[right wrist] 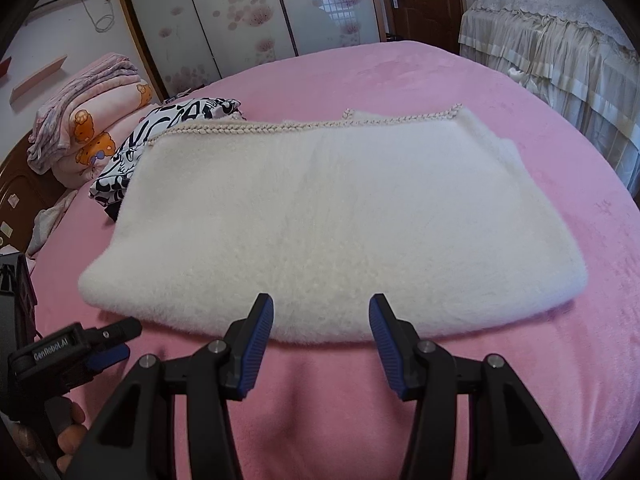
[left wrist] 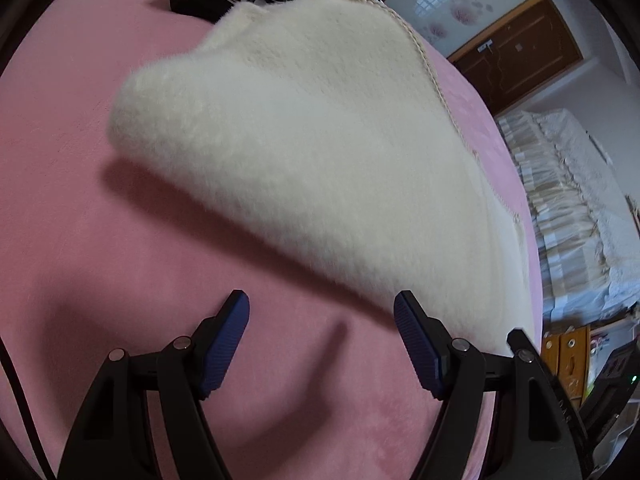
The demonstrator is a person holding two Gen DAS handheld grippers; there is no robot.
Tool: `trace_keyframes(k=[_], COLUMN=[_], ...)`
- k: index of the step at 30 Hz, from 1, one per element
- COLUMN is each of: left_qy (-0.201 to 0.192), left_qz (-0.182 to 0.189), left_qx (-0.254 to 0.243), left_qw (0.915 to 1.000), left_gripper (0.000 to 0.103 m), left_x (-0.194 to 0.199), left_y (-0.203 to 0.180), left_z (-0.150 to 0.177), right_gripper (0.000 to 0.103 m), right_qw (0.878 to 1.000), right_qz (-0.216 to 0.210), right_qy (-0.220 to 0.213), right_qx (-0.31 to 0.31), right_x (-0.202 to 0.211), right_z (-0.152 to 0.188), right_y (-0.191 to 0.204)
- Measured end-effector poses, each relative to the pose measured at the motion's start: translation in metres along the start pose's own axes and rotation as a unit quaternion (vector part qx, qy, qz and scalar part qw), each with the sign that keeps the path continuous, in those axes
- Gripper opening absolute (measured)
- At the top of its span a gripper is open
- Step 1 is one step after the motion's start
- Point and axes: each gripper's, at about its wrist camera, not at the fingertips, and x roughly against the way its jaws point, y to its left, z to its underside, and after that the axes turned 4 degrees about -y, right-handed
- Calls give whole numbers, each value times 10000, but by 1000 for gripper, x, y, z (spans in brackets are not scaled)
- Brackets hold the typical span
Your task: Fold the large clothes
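both grippers poised at the near edge of a folded garment on the bed

left gripper point(left wrist: 322, 314) and right gripper point(right wrist: 321, 314) hang with jaws apart and empty, probably to take the near fold for another fold. the garment point(right wrist: 320, 216) lies flat mid-bed point(right wrist: 320, 392): fluffy, cream, folded to a wide band, braided trim along its far edge, a black-and-white cloth point(right wrist: 132, 148) beyond it.

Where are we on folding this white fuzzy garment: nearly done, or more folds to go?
Done: the white fuzzy garment lies on the pink bed as a flat rectangle, braided trim along its far edge. In hand: nothing; the left gripper and right gripper are open at its near edge. Left: probably another fold, since it is still wide; the black-and-white garment behind looks unfolded.
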Motion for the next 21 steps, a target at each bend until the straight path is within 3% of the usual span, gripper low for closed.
trace_keyframes(k=[13, 17, 19, 21], left_qy=[-922, -1325, -1454, -1648], left_qz=[-85, -178, -210, -391], left_qx=[130, 337, 363, 187], left_qw=[9956, 9904, 9885, 9854], left_gripper=[72, 40, 33, 26], left_x=[-48, -48, -43, -37], left_y=[11, 6, 1, -12], left_z=[-62, -67, -66, -65], right_gripper=[50, 50, 49, 36], right_qw=[9996, 9986, 9971, 9945], right_qz=[-104, -13, 98, 300], right_qy=[30, -110, -156, -140], right_qx=[251, 511, 744, 997], right_x=[-34, -44, -52, -64], right_z=[-12, -25, -34, -42], right_y=[16, 26, 33, 41])
